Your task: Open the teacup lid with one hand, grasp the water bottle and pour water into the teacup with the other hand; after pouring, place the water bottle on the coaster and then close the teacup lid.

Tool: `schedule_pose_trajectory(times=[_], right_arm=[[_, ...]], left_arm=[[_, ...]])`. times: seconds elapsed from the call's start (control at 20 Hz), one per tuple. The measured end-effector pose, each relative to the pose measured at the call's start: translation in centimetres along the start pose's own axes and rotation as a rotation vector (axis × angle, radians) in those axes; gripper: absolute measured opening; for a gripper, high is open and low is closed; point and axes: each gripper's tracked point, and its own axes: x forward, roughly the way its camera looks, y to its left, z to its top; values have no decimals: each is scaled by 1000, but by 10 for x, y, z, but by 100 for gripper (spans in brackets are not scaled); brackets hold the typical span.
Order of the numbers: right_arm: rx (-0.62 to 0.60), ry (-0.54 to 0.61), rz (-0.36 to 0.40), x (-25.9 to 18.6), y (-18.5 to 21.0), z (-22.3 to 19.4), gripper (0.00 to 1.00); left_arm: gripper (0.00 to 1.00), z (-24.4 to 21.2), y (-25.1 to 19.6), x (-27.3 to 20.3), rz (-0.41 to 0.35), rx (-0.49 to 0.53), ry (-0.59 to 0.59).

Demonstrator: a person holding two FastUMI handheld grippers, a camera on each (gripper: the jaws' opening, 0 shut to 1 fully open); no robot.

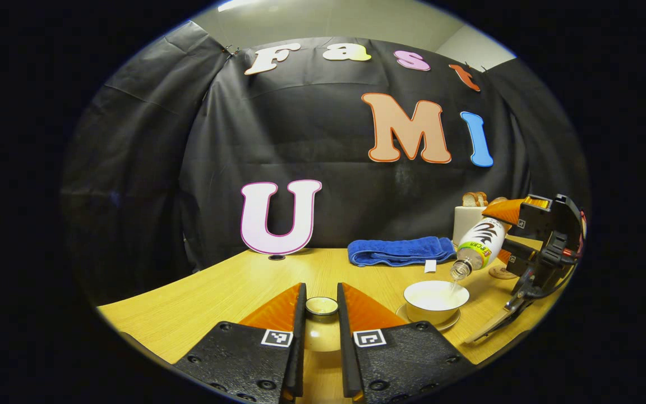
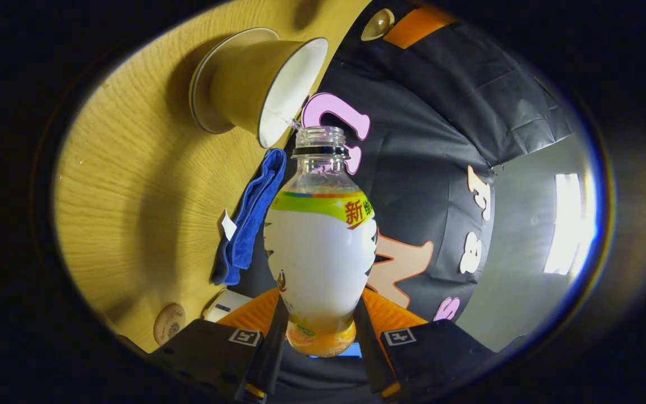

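A: Pouring is seen in the left gripper view: the water bottle (image 1: 480, 242) is tipped neck-down over the teacup (image 1: 435, 300), and a thin stream runs from its mouth into the cup. How is the bottle held?

B: It is clenched between the right tongs (image 2: 320, 322) at its lower body, both fingers pressed on its sides. Ahead of those tongs, the bottle's open mouth is seen just beside the cup's rim.

A: And the left tongs (image 1: 321, 307)?

B: The teacup lid (image 1: 321, 306) is gripped between their fingertips and kept above the bench (image 1: 227, 292). The teacup on its saucer (image 1: 453, 322) stands to their right, a little ahead.

A: What else lies about?

B: A blue towel (image 1: 400, 251) lies farther ahead of the left tongs, near the wall. The round coaster (image 2: 169, 322) is seen on the bench beside the right tongs, apart from the cup.
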Motion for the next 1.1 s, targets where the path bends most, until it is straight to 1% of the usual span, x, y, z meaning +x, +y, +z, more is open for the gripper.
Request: schedule_pose_trajectory(times=[0.3,0.45,0.5,0.55,0.65,0.75,0.85,0.95,1.0,1.05,1.1], right_arm=[[-71,-25,-41,1,-8,3,63],[-80,-37,-38,0,-8,6,64],[-66,-36,-27,-1,-6,6,65],[-26,-28,0,0,-2,2,65],[102,5,70,1,10,-4,66],[206,40,116,-2,19,-6,67],[323,70,171,-6,29,-7,64],[505,106,253,-12,40,-6,62],[619,132,304,-15,44,-5,65],[741,150,344,-14,47,-2,65],[850,172,367,-12,50,-3,64]], left_arm=[[24,0,0,0,0,0,0],[25,0,0,0,0,0,1],[25,1,0,0,0,0,0],[24,1,0,0,0,0,0],[24,0,0,0,0,0,0],[25,1,0,0,0,0,0],[25,0,0,0,0,0,0],[25,0,0,0,0,0,1],[25,0,0,1,0,0,0],[25,0,0,1,0,1,1],[24,0,0,0,0,1,0]])
